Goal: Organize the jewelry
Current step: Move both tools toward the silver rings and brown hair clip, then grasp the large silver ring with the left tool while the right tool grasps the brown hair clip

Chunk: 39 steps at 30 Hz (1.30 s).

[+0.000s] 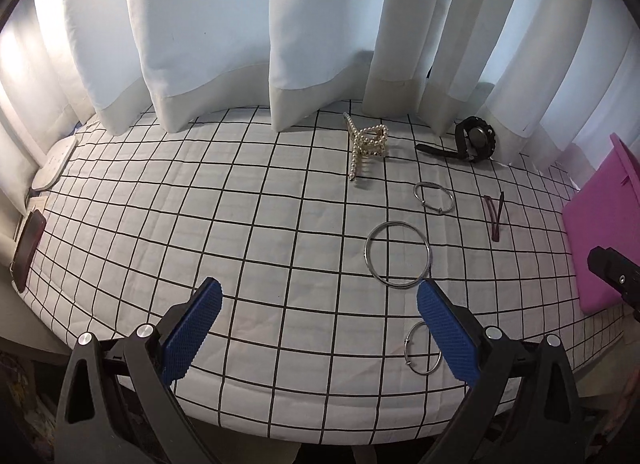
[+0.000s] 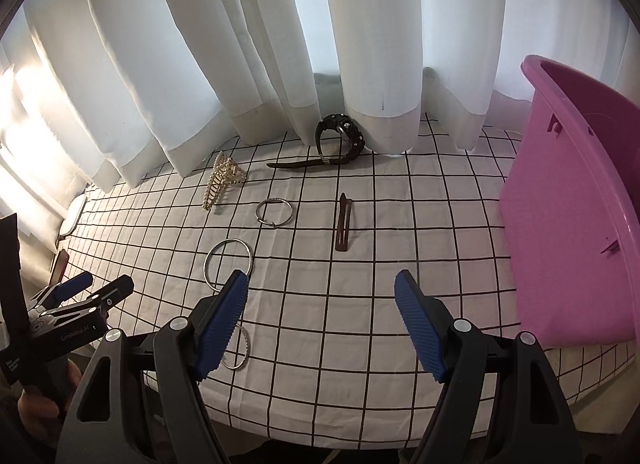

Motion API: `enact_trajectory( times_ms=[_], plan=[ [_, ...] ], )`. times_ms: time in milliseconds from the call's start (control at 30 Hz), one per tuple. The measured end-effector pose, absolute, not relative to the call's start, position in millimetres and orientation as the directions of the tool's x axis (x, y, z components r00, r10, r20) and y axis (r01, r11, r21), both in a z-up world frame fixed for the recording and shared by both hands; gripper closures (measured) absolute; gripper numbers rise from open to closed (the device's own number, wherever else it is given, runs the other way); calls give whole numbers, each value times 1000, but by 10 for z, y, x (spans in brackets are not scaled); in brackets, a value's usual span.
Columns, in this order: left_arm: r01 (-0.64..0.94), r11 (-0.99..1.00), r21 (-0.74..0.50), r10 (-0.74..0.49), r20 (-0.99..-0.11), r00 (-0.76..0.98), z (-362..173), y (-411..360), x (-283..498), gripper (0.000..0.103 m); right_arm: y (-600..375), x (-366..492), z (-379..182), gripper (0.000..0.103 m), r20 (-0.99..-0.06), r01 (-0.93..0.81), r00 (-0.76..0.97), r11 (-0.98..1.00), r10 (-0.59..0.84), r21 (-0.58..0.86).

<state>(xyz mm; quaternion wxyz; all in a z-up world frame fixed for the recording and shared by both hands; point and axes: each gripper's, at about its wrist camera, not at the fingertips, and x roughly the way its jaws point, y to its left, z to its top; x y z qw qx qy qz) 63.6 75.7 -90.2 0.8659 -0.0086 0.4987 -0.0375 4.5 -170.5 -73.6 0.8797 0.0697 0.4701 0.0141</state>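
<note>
Jewelry lies on a white checked cloth. A pearl hair claw and a black watch lie near the curtain. A small silver bangle, a large silver bangle and a brown hair clip lie mid-table. A third bangle lies near the front edge. My left gripper is open and empty above the cloth. My right gripper is open and empty. A pink basket stands at the right.
White curtains hang along the table's far edge. A dark phone-like object and a white flat item lie at the far left. The left gripper's body shows at the left in the right wrist view.
</note>
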Motion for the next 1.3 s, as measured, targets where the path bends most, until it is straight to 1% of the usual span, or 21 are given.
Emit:
enact_trajectory(
  times_ms=[167,333,400,533,700,800,967,1133,1300],
  plan=[
    [42,997,-70,-82,-875,477,-1141,655,724,7,-1750,171,-1034,31,-846,46,525,990,88,132],
    [27,996,-84,-87,-875,476,-1353,521,834,7,-1800,357,-1282,31,-846,36,526,991,94,132],
    [41,995,-95,-103,-866,489,-1406,445,864,7,-1815,435,-1353,31,-835,30,540,989,106,145],
    [46,998,-51,-68,-842,535,-1487,266,921,7,-1814,626,-1544,31,-820,11,563,991,103,132],
    [46,996,-80,-92,-817,569,-1556,157,992,7,-1833,843,-1760,31,-814,7,573,992,97,123],
    [48,998,-52,-70,-819,569,-1640,102,1039,7,-1848,913,-1821,31,-815,11,573,993,88,115],
    [36,998,-58,-68,-824,563,-1721,92,1084,7,-1854,974,-1870,31,-817,11,574,997,61,82],
    [42,999,-17,-37,-830,557,-1794,16,1125,7,-1802,1011,-1899,31,-819,-6,574,1000,23,25],
    [41,999,10,-14,-838,545,-1875,-27,1149,7,-1794,1032,-1921,31,-815,-7,579,1000,10,7]
  ],
)
